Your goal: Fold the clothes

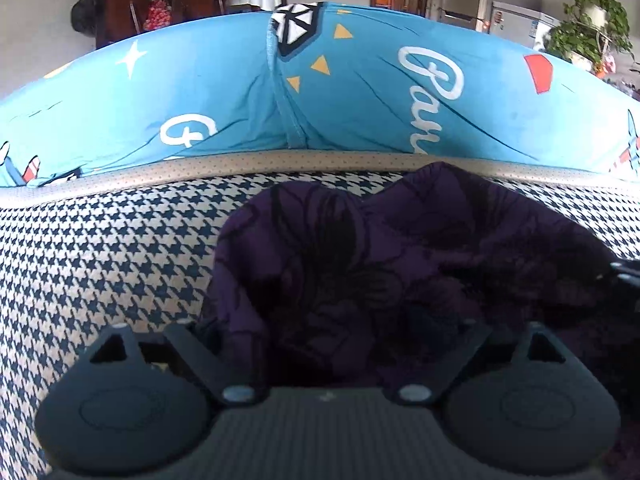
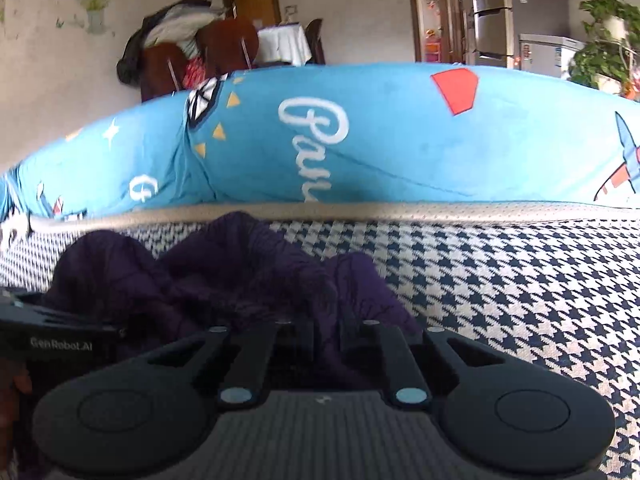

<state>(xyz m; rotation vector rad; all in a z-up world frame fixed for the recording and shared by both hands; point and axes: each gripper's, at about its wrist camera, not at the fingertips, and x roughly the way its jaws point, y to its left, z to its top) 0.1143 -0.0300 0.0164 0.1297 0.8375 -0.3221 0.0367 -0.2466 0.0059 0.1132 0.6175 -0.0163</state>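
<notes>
One purple garment (image 1: 380, 272) (bunched) before blue cushion (image 1: 360, 92).

I count one purple garment (image 1: 360, 264) bunched on one houndstooth cushion (image 1: 100, 248), with one blue printed cover (image 1: 200, 92) behind it. I hold two tools: one left hand-held gripper (image 1: 336, 344) and one right hand-held gripper (image 2: 324, 344). Farther back I see two brown chairs (image 2: 192, 56), one white-clothed table (image 2: 284, 44), one steel fridge (image 2: 492, 12) and one leafy plant (image 2: 608, 36)
</notes>
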